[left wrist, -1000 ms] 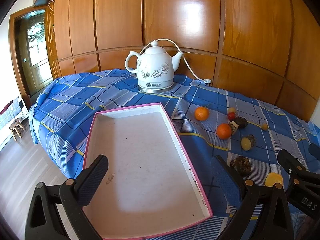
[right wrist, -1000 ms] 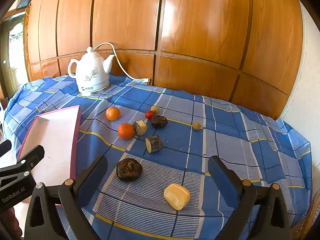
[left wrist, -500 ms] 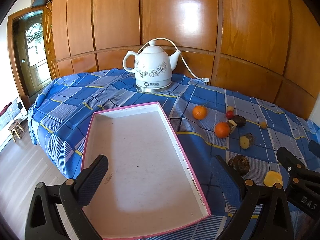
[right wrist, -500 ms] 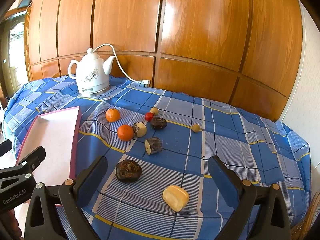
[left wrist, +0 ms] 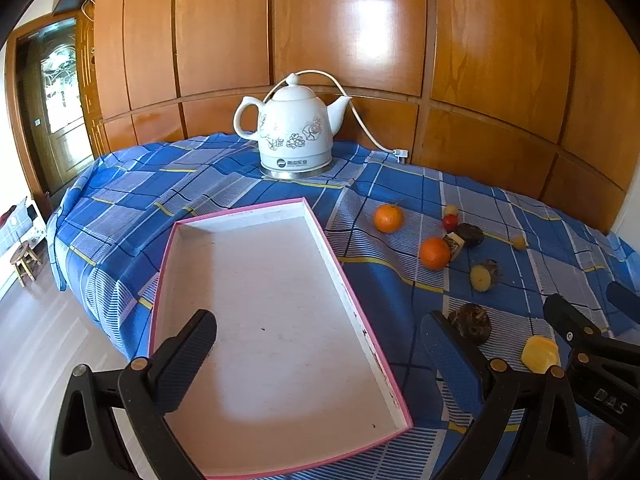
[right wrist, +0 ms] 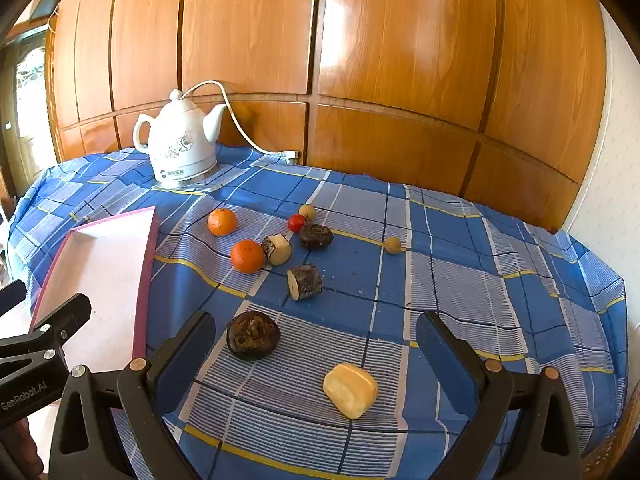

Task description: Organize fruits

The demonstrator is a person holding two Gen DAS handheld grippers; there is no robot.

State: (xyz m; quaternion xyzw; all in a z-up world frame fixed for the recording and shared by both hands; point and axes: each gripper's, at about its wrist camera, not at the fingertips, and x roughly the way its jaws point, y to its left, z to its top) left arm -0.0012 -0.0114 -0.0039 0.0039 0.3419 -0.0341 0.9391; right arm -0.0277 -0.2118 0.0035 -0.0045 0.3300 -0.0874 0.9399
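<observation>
Left gripper (left wrist: 316,340) hovers jaws wide over the pink-rimmed tray (left wrist: 362,322); right gripper (right wrist: 316,338), equally wide, above the yellow fruit (right wrist: 350,390).

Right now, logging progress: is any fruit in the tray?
No, the tray holds nothing; both oranges lie on the cloth beside it.

Blue, white and pale-grey check with thin yellow lines on the tablecloth (right wrist: 460,280). White inside, pink rim on the tray (left wrist: 394,374). White kettle (left wrist: 294,140), grey floral print. Two oranges (right wrist: 222,222) (right wrist: 247,256), bright orange. Small red tomato (right wrist: 296,223). Dark brown wrinkled fruit (right wrist: 253,335). Pale yellow chunk (right wrist: 350,390). Black fingers (right wrist: 444,354). Glossy orange-brown wood panels (right wrist: 400,60).
</observation>
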